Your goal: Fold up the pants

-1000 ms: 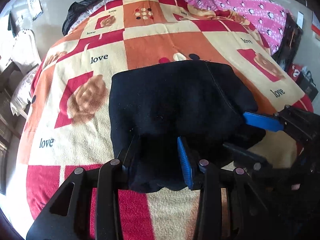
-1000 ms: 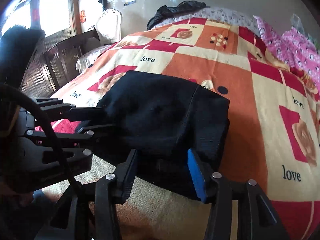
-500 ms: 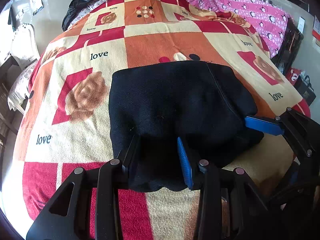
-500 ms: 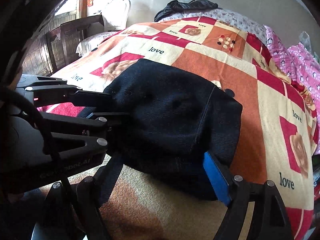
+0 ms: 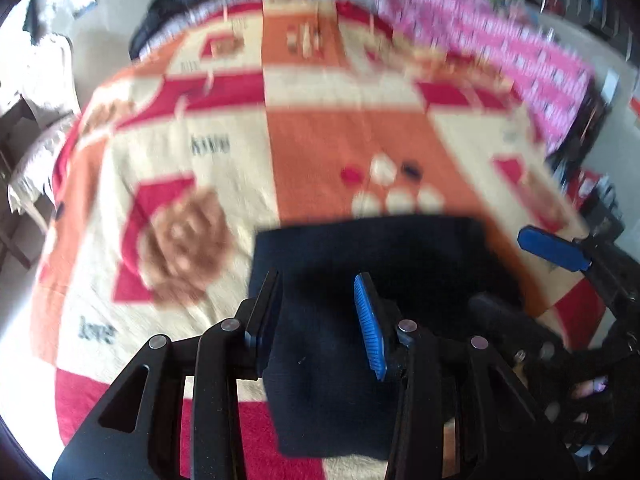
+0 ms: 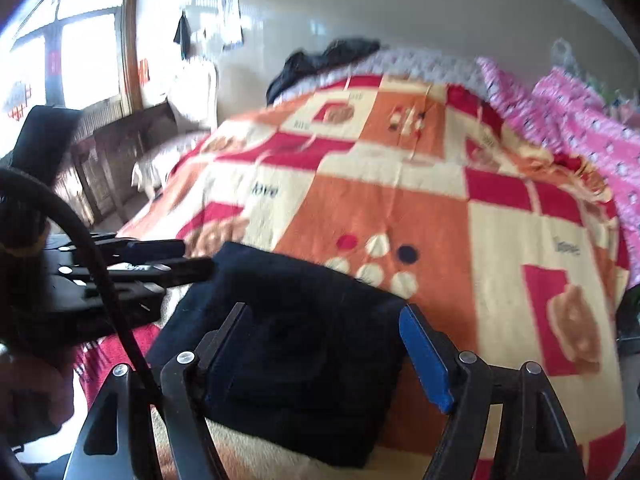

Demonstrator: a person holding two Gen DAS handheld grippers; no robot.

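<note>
The black pants (image 5: pixel 400 256) lie folded into a thick rectangle on the patchwork blanket (image 5: pixel 320 140), near its front edge. My left gripper (image 5: pixel 316 280) sits on their left part, and dark cloth fills the narrow gap between its fingers. The pants (image 6: pixel 304 360) also lie under my right gripper (image 6: pixel 324 312), whose jaws stand wide and are closing. Its blue pad (image 6: pixel 424 360) is at the cloth's right edge without pressing. The right gripper (image 5: pixel 498 270) shows in the left wrist view, and the left gripper (image 6: pixel 196 258) in the right wrist view.
A pink patterned cover (image 6: pixel 580 128) lies along the bed's right side. A black garment (image 6: pixel 320 60) is heaped at the head end. A wooden chair (image 6: pixel 120 160) and a window stand to the left. A black cable (image 6: pixel 104 280) runs past the right gripper.
The right gripper's jaws opened off the pants. Both grippers drew back toward the bed's front edge. The pants came with them, uncovering the white dots on the blanket.
</note>
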